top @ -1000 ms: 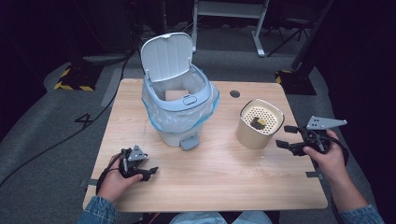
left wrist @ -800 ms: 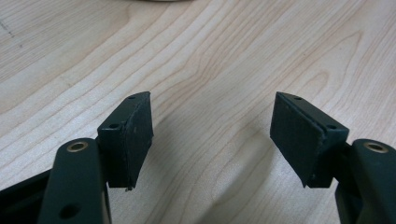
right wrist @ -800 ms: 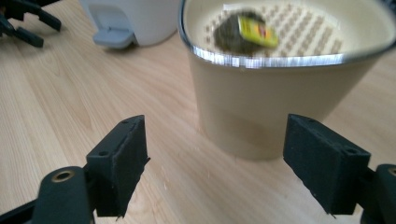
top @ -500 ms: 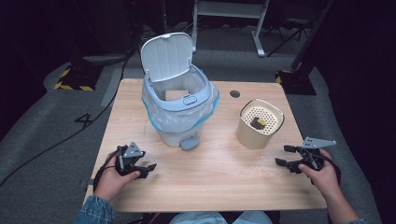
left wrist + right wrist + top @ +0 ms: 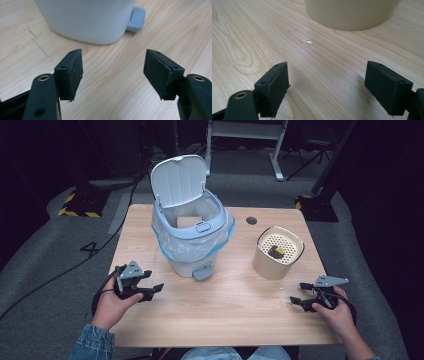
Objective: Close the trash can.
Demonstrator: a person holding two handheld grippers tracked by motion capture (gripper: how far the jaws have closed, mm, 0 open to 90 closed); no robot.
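Observation:
A white pedal bin (image 5: 192,225) with a blue liner stands at the table's middle left, its lid up and a tan block inside. A beige round container (image 5: 278,252) with a perforated top holding a small dark and yellow item stands to the right. My left gripper (image 5: 152,290) rests low at the front left, open and empty; its view shows the bin's base (image 5: 87,20) and grey pedal (image 5: 136,18) just ahead. My right gripper (image 5: 297,295) sits at the front right, open and empty, with the beige container's base (image 5: 352,12) ahead of it.
The wooden table (image 5: 220,315) has a round cable hole (image 5: 251,220) at the back. A small wet smear (image 5: 306,41) lies on the wood before the beige container. Dark floor, cables and a stand surround the table.
My right gripper has come down and back toward the front right edge. My left gripper has shifted slightly up and forward near the bin.

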